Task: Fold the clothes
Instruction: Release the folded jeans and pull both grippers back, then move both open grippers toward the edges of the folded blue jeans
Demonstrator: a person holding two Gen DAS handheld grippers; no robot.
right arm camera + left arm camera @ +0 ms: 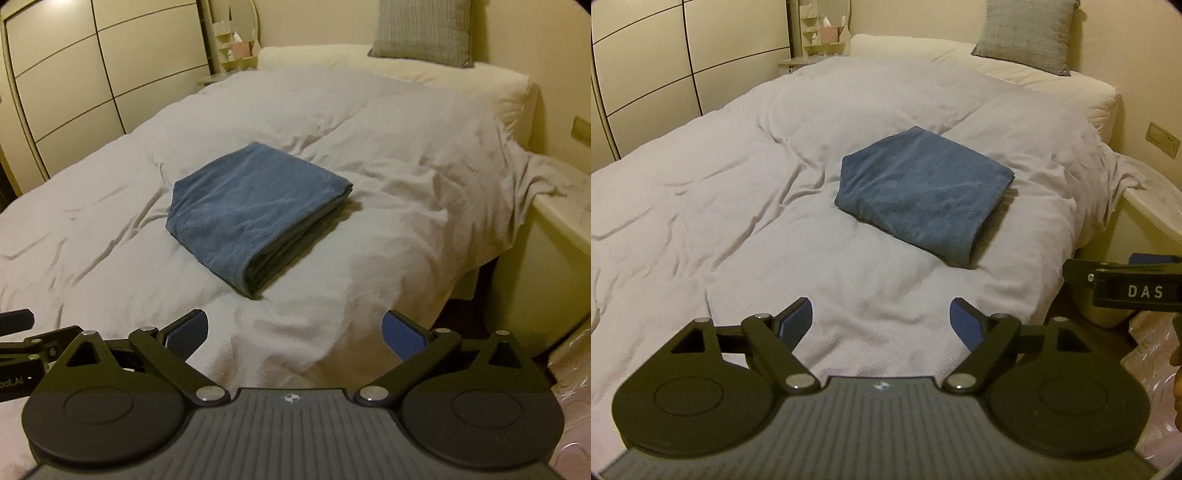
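Note:
A blue cloth lies folded into a thick rectangle on the white duvet, its stacked layers showing at the near right edge. It also shows in the right wrist view. My left gripper is open and empty, held above the duvet's near part, short of the cloth. My right gripper is open and empty, also short of the cloth. The right gripper's side shows at the right edge of the left wrist view. Part of the left gripper shows at the left edge of the right wrist view.
A grey pillow leans on the wall above a cream headboard cushion. A cream wardrobe stands at the left, a small shelf in the far corner. A pale bedside surface sits at the right.

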